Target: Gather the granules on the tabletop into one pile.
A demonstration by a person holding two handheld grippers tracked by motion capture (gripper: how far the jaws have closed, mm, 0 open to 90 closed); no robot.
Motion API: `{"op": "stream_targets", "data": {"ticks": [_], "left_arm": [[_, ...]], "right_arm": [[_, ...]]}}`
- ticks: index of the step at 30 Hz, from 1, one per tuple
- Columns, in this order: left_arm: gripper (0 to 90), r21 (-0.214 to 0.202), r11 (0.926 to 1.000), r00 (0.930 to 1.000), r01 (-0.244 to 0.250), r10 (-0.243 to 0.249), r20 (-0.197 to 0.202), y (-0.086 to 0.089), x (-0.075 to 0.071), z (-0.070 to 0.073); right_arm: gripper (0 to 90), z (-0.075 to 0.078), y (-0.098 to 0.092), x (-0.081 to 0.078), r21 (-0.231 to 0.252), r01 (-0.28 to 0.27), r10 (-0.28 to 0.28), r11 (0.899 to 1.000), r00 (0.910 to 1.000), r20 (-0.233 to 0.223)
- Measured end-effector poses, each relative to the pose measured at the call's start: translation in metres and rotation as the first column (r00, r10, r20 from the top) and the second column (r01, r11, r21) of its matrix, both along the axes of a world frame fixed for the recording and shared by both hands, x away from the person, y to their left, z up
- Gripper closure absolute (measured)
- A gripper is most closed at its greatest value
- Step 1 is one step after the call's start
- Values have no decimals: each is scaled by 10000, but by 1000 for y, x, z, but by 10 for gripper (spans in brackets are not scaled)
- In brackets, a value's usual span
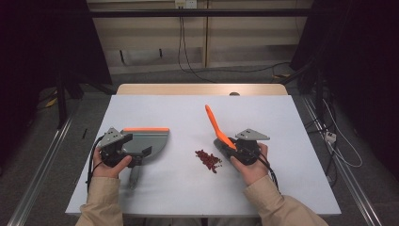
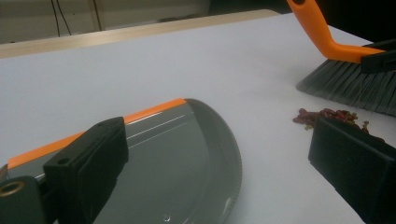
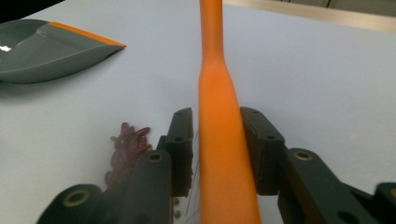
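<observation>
A grey dustpan (image 1: 150, 139) with an orange front lip lies on the white table (image 1: 188, 110) at the left, its handle pointing toward the person. My left gripper (image 1: 137, 144) rests over its back; in the left gripper view one jaw sits above the dustpan (image 2: 187, 154) and the other stands well clear of it, so this gripper (image 2: 219, 140) is open. My right gripper (image 1: 230, 146) is shut on the orange handle of a brush (image 1: 214, 125), pads on both sides of the handle (image 3: 219, 154). The grey bristles (image 2: 350, 86) rest just behind a small pile of red bits (image 1: 208, 159).
The red pile (image 3: 127, 144) lies between the brush and the dustpan (image 3: 42, 49), with bare table around it. A wooden strip (image 1: 202, 89) runs along the table's far edge. Cables (image 1: 188, 61) trail over the floor behind and to the right.
</observation>
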State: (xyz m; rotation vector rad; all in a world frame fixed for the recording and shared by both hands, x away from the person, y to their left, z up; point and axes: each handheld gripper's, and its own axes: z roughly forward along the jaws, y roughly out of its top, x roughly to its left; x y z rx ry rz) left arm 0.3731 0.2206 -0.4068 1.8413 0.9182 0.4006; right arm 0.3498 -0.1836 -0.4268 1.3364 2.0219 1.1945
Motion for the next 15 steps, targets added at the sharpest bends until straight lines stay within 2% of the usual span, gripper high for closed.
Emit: {"op": "stream_targets", "data": {"ticks": [4, 6, 10, 15], "left_arm": [[46, -57, 10000, 10000, 52, -52, 37, 0, 0, 1], [46, -116, 9999, 10000, 52, -52, 25, 0, 0, 1], [46, -312, 9995, 10000, 23, -21, 65, 2, 0, 4], [46, -391, 9992, 9999, 80, -76, 105, 2, 1, 5]], "right_arm": [[648, 9, -4, 0, 174, -15, 19, 9998, 9998, -197], [663, 11, -5, 0, 23, -20, 21, 10000, 9987, -509], [704, 12, -4, 2, -596, -223, 161, 9980, 9946, -1030], [712, 16, -5, 5, -980, -140, -23, 9951, 9864, -1641]]}}
